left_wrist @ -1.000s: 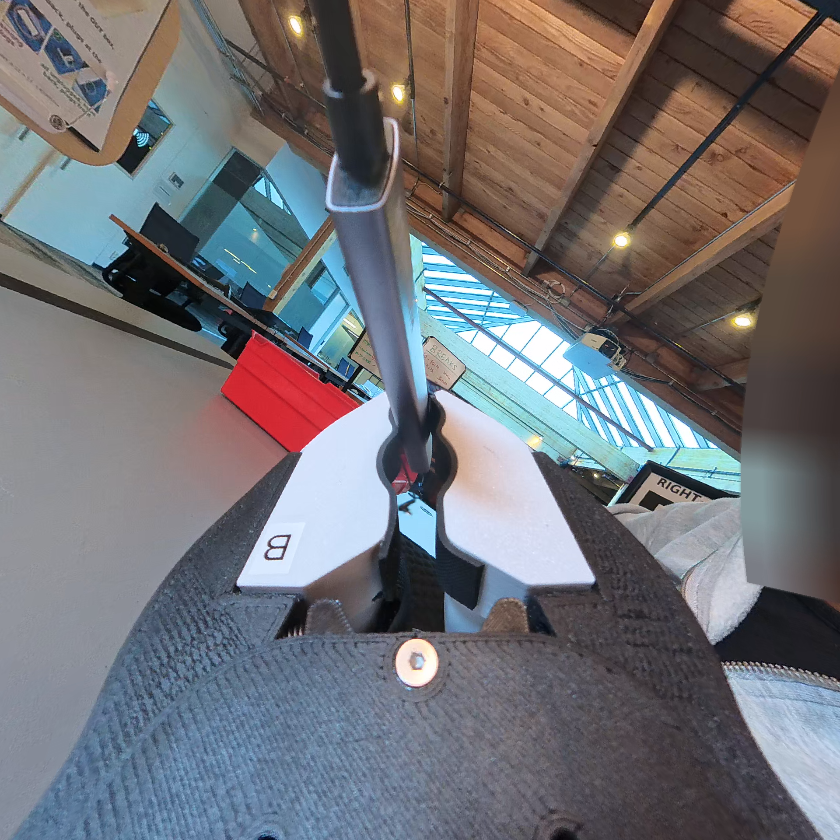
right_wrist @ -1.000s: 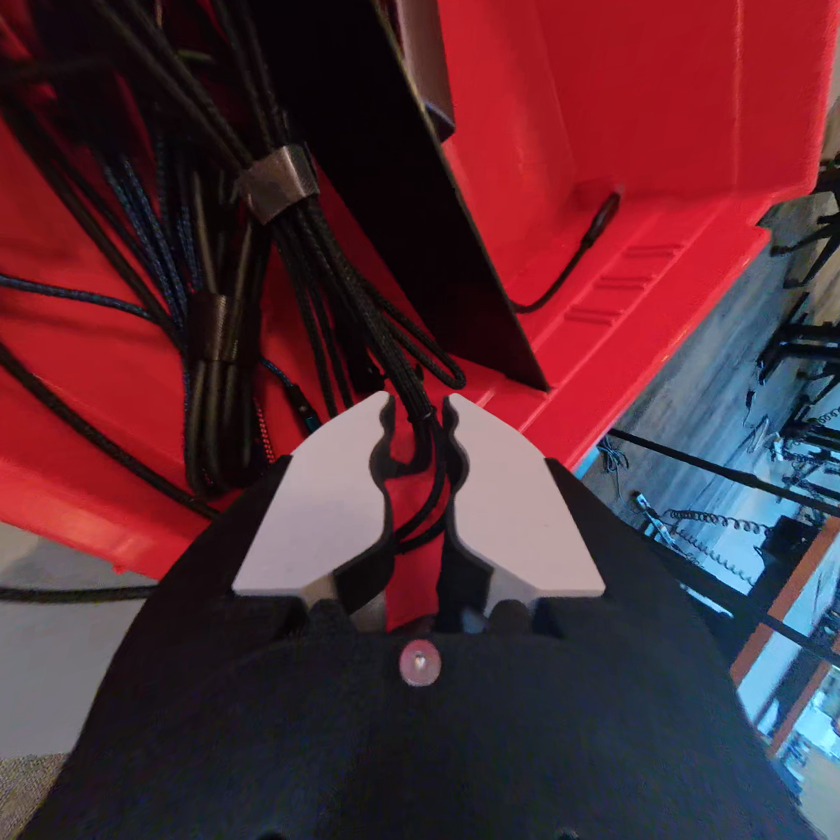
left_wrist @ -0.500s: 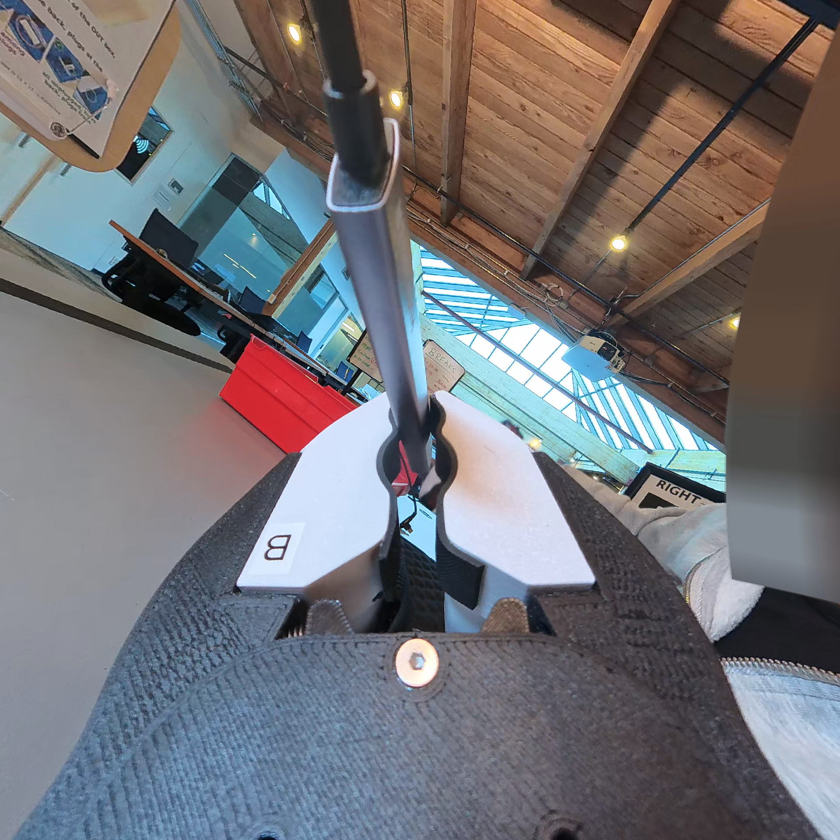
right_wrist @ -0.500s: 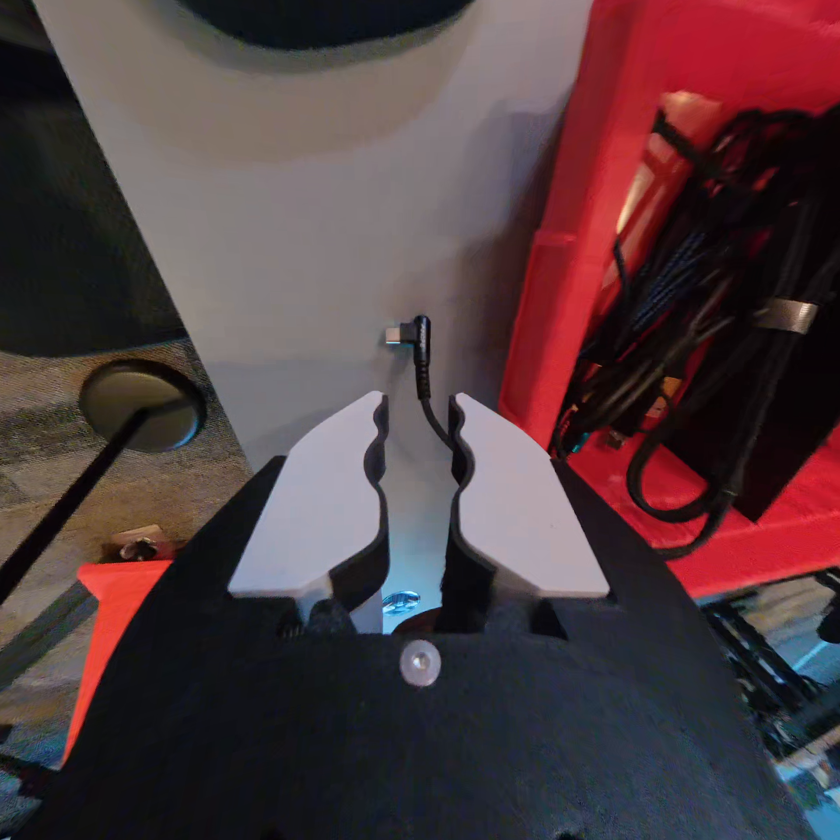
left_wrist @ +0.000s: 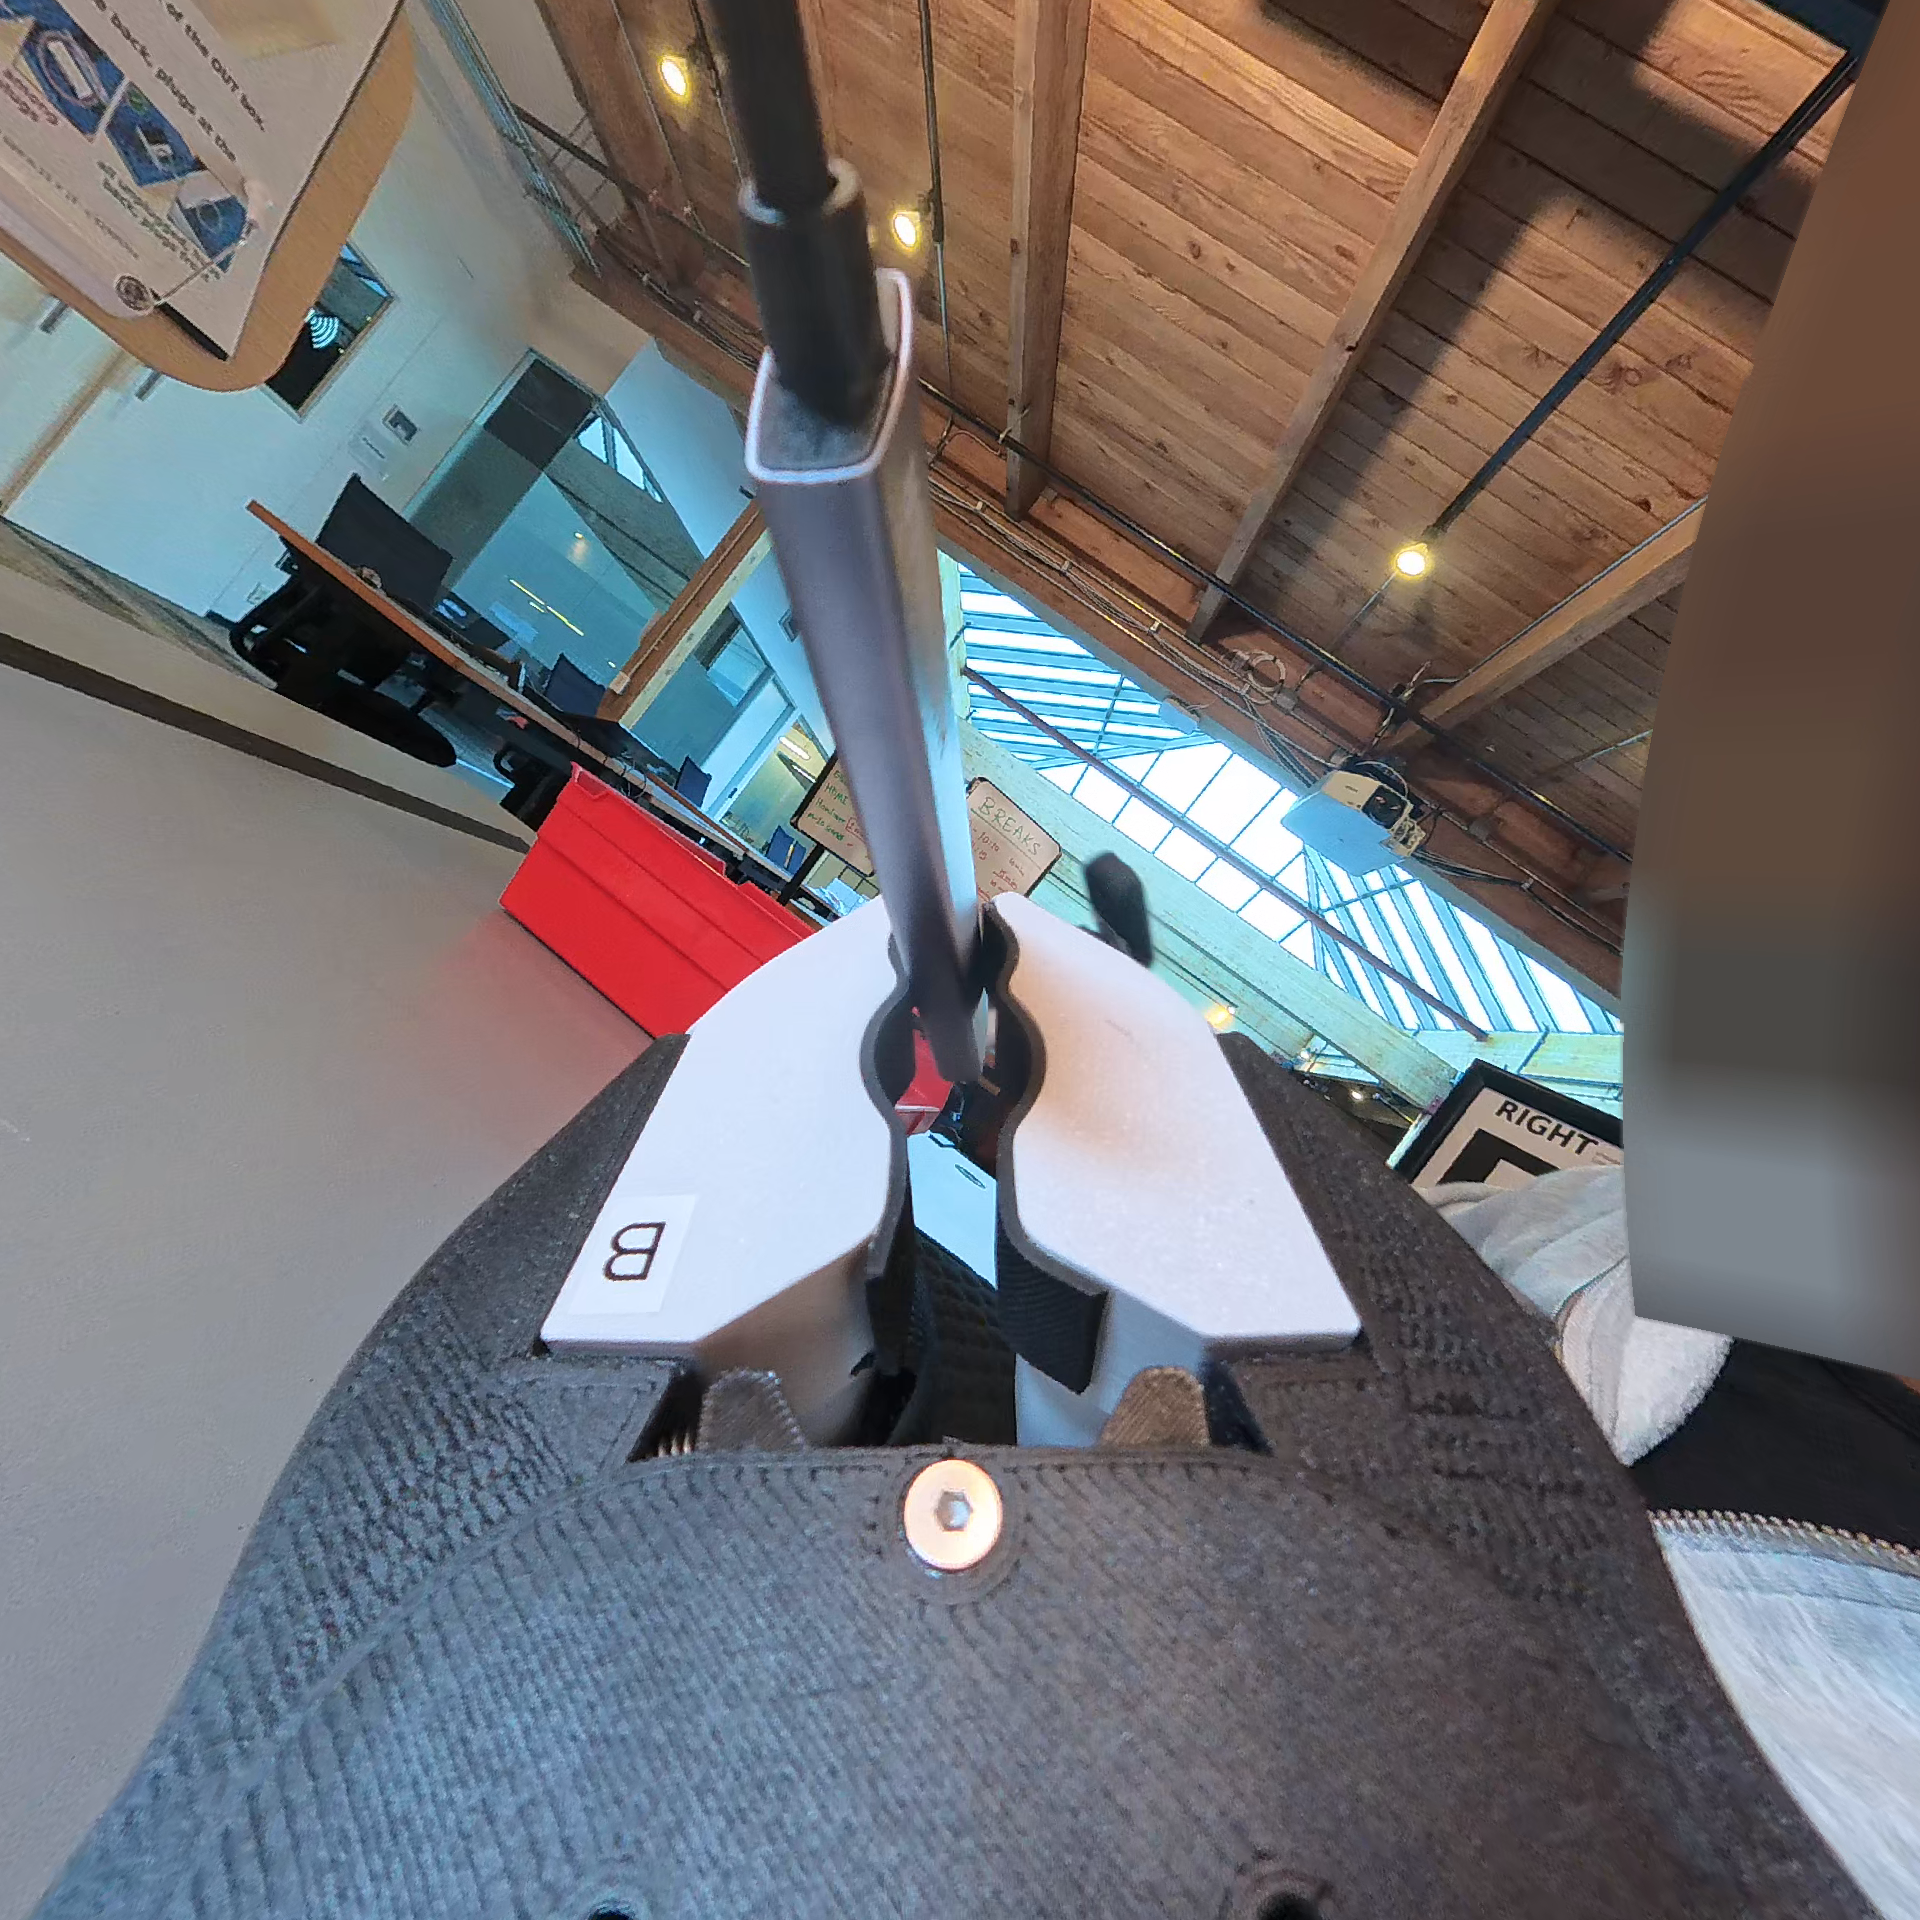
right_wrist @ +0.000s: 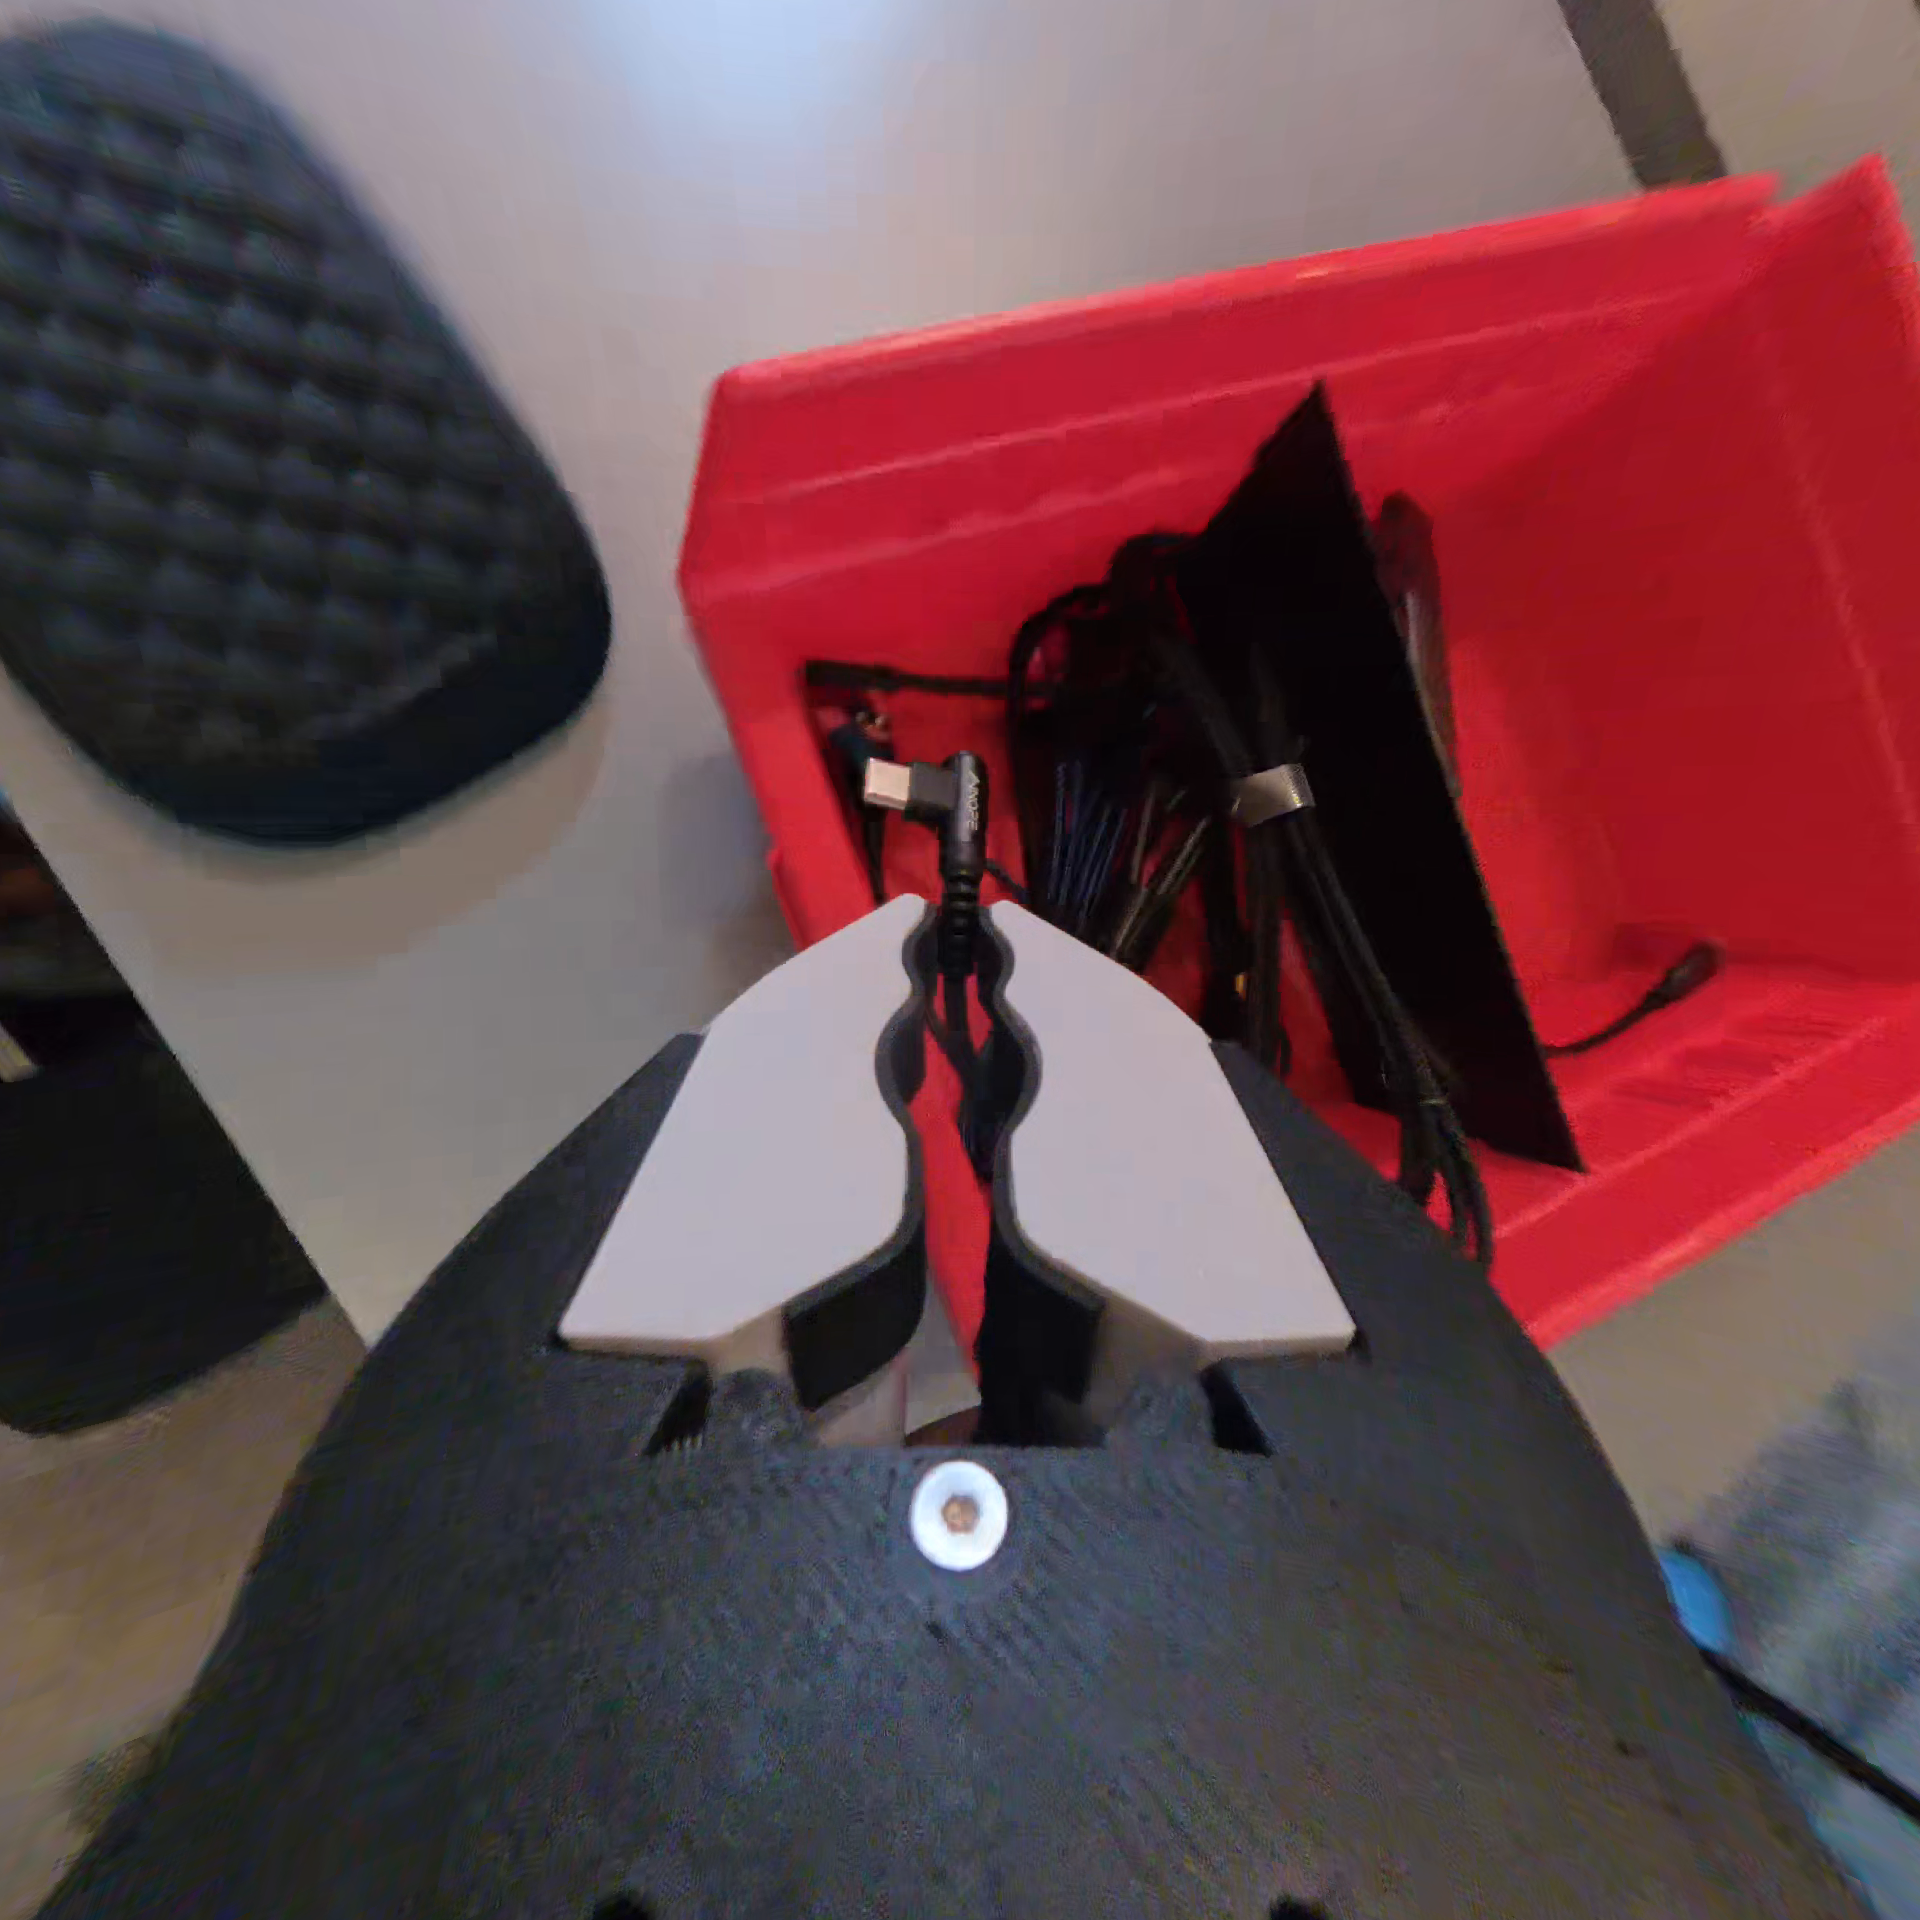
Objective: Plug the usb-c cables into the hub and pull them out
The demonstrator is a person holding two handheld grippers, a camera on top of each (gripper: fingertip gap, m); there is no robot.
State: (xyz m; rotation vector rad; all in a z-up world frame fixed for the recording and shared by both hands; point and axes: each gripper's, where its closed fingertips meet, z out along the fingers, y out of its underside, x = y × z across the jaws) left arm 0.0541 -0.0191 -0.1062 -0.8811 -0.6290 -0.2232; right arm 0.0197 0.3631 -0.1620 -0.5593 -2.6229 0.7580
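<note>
Claws (left_wrist: pixel 951 925) (right_wrist: pixel 958 914) grip hub (left_wrist: pixel 873 665) and angled cable (right_wrist: pixel 961 831).

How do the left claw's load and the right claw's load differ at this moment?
The left claw is shut on the hub, a rigid grey metal bar pointing up. The right claw is shut on a usb-c cable, thin, black, with an angled plug turned left. Both loads are pinched near the fingertips.

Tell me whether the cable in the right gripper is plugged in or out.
Out: the cable's angled plug juts bare beyond the right gripper.
</note>
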